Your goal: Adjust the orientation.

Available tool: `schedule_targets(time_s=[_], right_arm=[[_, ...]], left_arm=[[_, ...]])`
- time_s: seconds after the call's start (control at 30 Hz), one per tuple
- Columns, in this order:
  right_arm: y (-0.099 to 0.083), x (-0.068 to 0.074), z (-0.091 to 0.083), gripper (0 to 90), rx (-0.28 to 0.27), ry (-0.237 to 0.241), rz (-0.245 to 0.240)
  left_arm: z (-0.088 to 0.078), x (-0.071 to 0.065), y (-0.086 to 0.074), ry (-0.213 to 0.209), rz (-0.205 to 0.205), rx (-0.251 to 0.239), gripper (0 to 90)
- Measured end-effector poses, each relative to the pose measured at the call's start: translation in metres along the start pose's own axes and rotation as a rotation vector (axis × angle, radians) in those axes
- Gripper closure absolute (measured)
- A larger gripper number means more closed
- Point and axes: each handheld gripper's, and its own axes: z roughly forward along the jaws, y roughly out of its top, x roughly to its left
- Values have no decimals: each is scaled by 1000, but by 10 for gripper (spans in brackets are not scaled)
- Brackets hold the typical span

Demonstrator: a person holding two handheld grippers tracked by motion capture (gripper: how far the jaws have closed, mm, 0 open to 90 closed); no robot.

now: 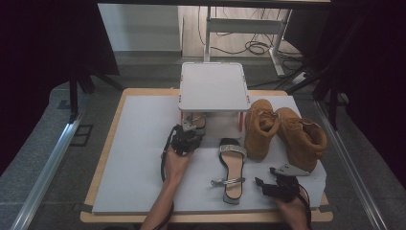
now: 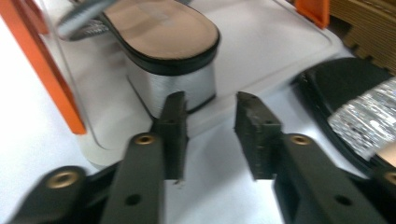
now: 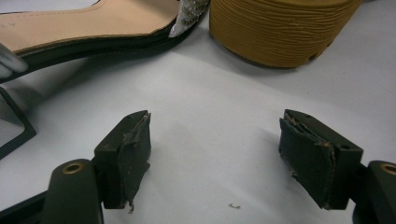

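Note:
A black sandal with a silver block heel (image 2: pixel 177 86) stands on the lower tray of a small white shelf (image 1: pixel 214 86), its heel end facing out. My left gripper (image 2: pixel 210 105) is just in front of that heel, jaws apart with nothing between them; in the high view it (image 1: pixel 192 125) sits at the shelf's front edge. The matching sandal (image 1: pixel 232 167) lies flat on the white mat, its glittery strap (image 2: pixel 364 121) at the left gripper view's right. My right gripper (image 3: pixel 215 135) rests low over the mat, open and empty, right of that sandal (image 3: pixel 93 23).
Two tan boots (image 1: pixel 261 127) (image 1: pixel 301 136) lie on the mat right of the shelf; one ribbed sole (image 3: pixel 280 28) is just ahead of my right gripper. The shelf has orange legs (image 2: pixel 51 70). The mat's left half (image 1: pixel 139 158) is bare.

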Motion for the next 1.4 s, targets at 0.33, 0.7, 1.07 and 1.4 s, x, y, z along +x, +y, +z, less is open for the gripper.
schedule_targets(time_s=[0.33,0.7,1.07,1.4], right_arm=[[0,0,0,252,0,0,0],[0,0,0,252,1,-1,0],[0,0,0,252,1,-1,0],[0,0,0,252,1,-1,0]], left_arm=[[-11,3,-3,-98,14,7,394],[-20,-1,-6,-124,125,19,150],[-33,3,-16,-165,116,18,110],[-54,9,-36,-131,161,56,109]])
